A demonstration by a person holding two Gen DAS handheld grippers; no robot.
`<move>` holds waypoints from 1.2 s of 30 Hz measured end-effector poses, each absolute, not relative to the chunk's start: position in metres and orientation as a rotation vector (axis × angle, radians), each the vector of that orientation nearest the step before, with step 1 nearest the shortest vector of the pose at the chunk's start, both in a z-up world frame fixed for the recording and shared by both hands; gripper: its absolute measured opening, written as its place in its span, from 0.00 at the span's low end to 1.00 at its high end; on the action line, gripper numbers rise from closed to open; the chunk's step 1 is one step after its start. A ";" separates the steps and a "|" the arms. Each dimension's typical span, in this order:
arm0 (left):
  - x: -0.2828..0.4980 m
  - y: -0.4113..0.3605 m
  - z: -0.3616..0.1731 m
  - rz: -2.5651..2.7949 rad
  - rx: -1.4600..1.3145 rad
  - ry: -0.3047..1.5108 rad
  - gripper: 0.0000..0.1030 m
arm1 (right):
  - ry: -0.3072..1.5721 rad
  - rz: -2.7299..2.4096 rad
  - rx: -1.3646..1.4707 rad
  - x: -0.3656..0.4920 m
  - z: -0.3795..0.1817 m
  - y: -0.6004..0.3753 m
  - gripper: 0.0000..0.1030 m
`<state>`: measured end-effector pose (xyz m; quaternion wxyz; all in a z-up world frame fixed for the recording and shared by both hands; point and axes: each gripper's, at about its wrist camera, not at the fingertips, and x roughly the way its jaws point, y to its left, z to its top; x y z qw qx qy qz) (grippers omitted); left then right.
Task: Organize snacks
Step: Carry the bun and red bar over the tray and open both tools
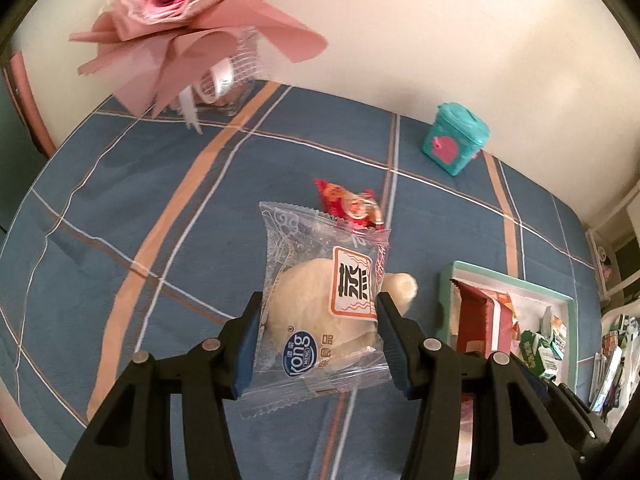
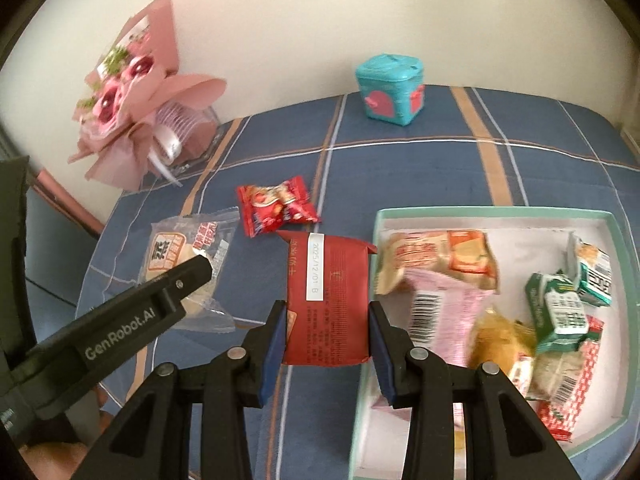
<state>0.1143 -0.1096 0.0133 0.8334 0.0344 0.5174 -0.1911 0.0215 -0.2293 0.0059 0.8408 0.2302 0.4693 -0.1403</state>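
Fingers of the left gripper (image 1: 318, 340) in its own wrist view are clamped on a clear-wrapped bun (image 1: 320, 308), blue pads pressing both side edges of the wrapper. At twelve o'clock from the bun, partly hidden behind it, lies a red candy pack (image 1: 352, 204). A pale round lump (image 1: 402, 286) peeks out at three o'clock; what it is cannot be made out. The snack box (image 1: 450, 280) sits at four o'clock, cut off by the gripper. A teal tin (image 1: 454, 142) stands at one o'clock, a pink bouquet (image 1: 180, 24) at eleven, on the blue plaid counter (image 1: 120, 200).

Right wrist view: the right gripper's fingers (image 2: 328, 332) are closed on a dark red packet (image 2: 326, 300), held over the counter just left of the box rim (image 2: 496, 212). Only this view shows the box's contents: a pink barcode pack (image 2: 448, 316), an orange-and-cream pack (image 2: 440, 258) and green cartons (image 2: 560, 304), all blurred. The left gripper reaches in from eight o'clock with the bun.
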 end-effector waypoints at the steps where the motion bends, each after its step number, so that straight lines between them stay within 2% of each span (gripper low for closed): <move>1: 0.113 -0.113 0.013 -0.408 0.078 1.094 0.54 | 0.988 -0.302 0.495 0.019 0.007 -0.234 0.41; 21: 0.062 -0.194 0.024 -0.557 0.211 1.042 0.54 | 0.890 -0.509 0.687 -0.056 0.018 -0.336 0.41; 36: 0.004 -0.274 0.018 -0.706 0.380 1.000 0.54 | 0.913 -0.791 0.708 -0.123 0.006 -0.389 0.41</move>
